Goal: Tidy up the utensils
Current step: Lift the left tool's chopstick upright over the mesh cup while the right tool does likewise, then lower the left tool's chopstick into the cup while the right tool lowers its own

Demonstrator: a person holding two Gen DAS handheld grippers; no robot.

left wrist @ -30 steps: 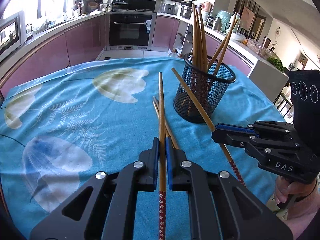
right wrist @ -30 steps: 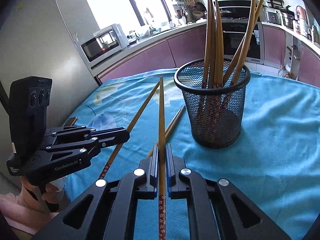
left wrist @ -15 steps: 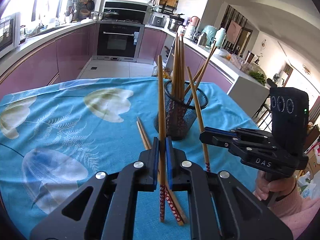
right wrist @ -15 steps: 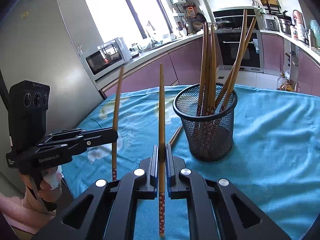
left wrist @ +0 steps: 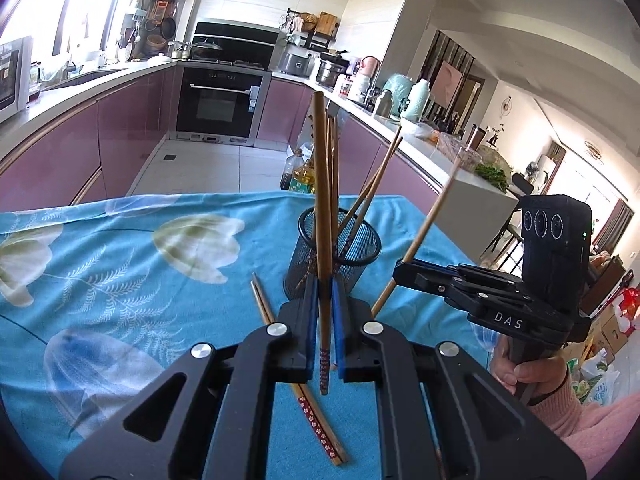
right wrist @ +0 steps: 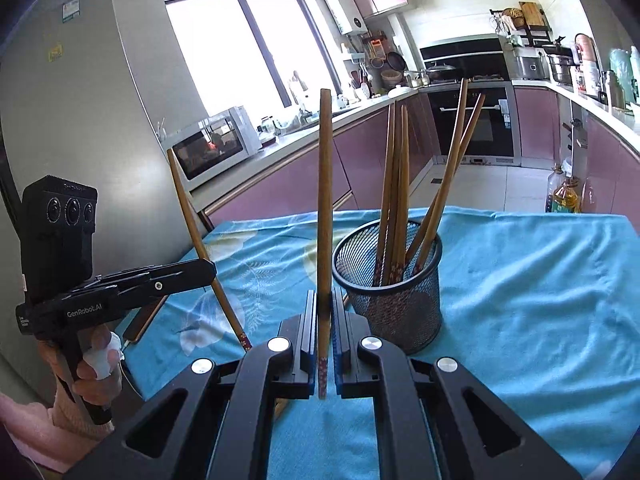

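A black mesh cup [left wrist: 352, 240] [right wrist: 400, 312] stands on the blue tablecloth and holds several wooden chopsticks. My left gripper [left wrist: 325, 300] is shut on one chopstick [left wrist: 322, 200], held near upright above the table in front of the cup; it also shows in the right wrist view [right wrist: 208, 270]. My right gripper [right wrist: 325, 316] is shut on another chopstick [right wrist: 325, 200], also near upright, left of the cup; in the left wrist view it [left wrist: 400, 274] holds its chopstick [left wrist: 428, 220] tilted, right of the cup. A pair of chopsticks [left wrist: 296, 380] lies on the cloth below my left gripper.
The blue flowered tablecloth [left wrist: 120, 280] covers the table; its far edge [left wrist: 200, 196] faces the kitchen floor. A dark flat object [right wrist: 144, 320] lies at the table's left edge in the right wrist view. Kitchen counters and an oven stand beyond.
Both grippers have lifted and tipped their chopsticks from lying low over the cloth to near upright. The cup now appears farther and lower in both views.
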